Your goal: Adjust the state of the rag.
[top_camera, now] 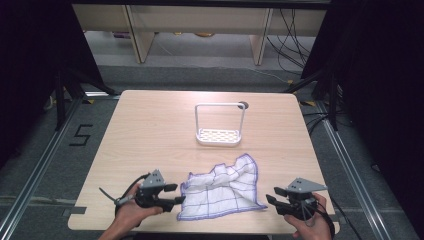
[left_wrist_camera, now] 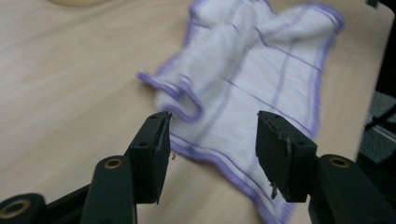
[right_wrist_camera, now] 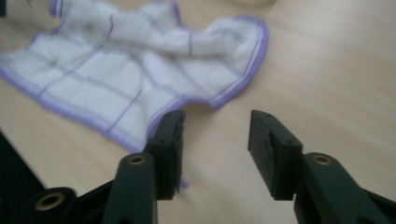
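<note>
Left tongs [top_camera: 176,194] at lower left stood released, jaws flanking the cloth's [top_camera: 222,187] near hem. Right tongs [top_camera: 272,195] at lower right were likewise released, empty, just beside its corner. The cloth lay crumpled at lower centre of the desk [top_camera: 150,130]; white rack [top_camera: 220,124] stood above.

My left gripper [left_wrist_camera: 212,156] hangs with its jaws spread apart. Between and beyond them lies the rumpled purple-edged cloth [left_wrist_camera: 254,70] on the wooden table [left_wrist_camera: 70,79].
</note>
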{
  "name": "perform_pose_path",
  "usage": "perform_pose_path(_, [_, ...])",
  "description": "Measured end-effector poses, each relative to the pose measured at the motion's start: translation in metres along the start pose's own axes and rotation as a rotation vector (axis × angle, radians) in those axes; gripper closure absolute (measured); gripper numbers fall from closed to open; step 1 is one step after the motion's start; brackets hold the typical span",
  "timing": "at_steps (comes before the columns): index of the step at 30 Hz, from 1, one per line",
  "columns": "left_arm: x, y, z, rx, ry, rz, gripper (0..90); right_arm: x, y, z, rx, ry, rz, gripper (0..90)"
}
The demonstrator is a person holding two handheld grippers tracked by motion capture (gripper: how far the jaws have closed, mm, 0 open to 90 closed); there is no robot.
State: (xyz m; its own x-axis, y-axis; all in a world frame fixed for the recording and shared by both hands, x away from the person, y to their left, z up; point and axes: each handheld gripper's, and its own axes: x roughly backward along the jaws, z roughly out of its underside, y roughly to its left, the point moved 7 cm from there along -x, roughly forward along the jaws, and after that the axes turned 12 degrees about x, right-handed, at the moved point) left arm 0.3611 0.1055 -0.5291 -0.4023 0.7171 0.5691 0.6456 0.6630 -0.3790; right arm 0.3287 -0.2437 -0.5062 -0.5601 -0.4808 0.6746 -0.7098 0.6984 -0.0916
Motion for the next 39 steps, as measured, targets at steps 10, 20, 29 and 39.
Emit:
perform_pose_path(10, [-0.04, 0.034, -0.039, 0.084, 0.024, -0.049, 42.6, -0.041, -0.046, -0.042, -0.023, -0.021, 0.043, 51.5])
perform_pose_path(20, [-0.063, 0.029, -0.029, 0.022, 0.14, -0.094, 39.6, -0.11, -0.071, -0.069, 0.001, 0.08, 0.017, 49.8])
perform_pose_path(29, [-0.068, 0.022, -0.023, -0.04, 0.154, -0.087, 50.1, -0.138, -0.069, -0.066, 0.003, 0.148, 0.016, 48.1])
perform_pose_path(39, [-0.068, 0.011, -0.024, -0.118, 0.121, -0.049, 85.8, -0.146, -0.07, -0.061, -0.002, 0.162, -0.039, 65.5])
